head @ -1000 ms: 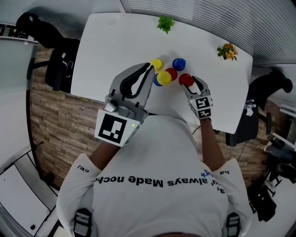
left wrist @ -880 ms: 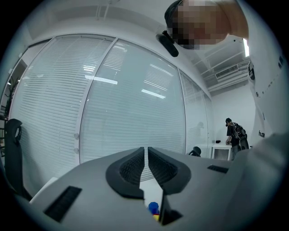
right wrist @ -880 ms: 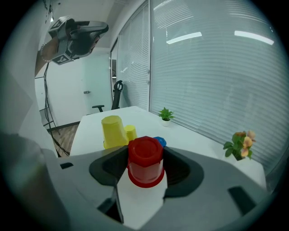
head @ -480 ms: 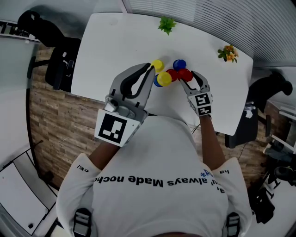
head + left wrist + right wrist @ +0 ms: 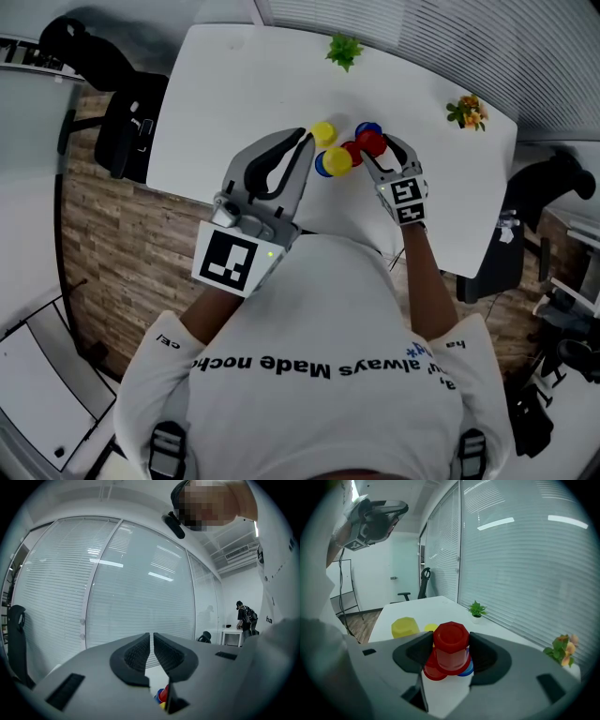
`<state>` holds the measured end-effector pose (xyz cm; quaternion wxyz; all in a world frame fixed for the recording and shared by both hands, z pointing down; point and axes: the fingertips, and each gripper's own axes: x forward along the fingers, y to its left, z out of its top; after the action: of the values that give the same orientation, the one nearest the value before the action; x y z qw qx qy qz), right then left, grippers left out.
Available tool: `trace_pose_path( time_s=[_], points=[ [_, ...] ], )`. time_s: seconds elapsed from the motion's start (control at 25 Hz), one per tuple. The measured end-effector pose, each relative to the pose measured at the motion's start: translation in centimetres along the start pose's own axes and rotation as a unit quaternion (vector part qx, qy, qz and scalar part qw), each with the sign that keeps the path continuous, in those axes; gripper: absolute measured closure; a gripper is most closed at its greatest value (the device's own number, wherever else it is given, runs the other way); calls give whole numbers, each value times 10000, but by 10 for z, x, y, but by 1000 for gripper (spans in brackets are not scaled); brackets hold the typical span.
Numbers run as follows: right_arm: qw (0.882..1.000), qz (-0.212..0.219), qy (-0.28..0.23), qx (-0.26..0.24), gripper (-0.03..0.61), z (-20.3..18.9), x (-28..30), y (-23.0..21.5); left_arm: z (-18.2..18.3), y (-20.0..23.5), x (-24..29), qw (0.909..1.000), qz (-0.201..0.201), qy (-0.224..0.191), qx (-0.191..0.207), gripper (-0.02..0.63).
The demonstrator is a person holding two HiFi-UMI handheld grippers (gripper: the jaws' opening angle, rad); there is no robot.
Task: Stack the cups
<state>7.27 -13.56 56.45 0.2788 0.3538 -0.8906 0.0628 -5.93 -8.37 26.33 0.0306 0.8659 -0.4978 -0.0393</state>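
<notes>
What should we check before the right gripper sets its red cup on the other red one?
1. Grip: right gripper pads press both sides of the held red cup. Ok.
2. Orientation: held cup is base-up and roughly straight. Ok.
3. Alignment: second red cup sits off to one side beneath it, not centred. Not ok.
4. Clearance: blue cup is close beside the target; touching or apart, cannot tell.
5. Left gripper: shut, empty, touching no cup. Ok.

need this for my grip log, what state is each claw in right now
left claw: closed, empty
right claw: closed on a red cup
</notes>
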Motion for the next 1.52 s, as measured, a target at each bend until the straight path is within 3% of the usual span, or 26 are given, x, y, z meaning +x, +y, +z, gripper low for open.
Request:
trace_pose_path(
  time_s=[1.12,1.52],
  points=[
    [9998,15,-65,166,303,-1,3,0,-7,9,-3,9999,87,49,-30,577],
    [9992,-109,-73,377,310,-11,-29,1,-49,17,7,9990,37,432,55,577]
  ],
)
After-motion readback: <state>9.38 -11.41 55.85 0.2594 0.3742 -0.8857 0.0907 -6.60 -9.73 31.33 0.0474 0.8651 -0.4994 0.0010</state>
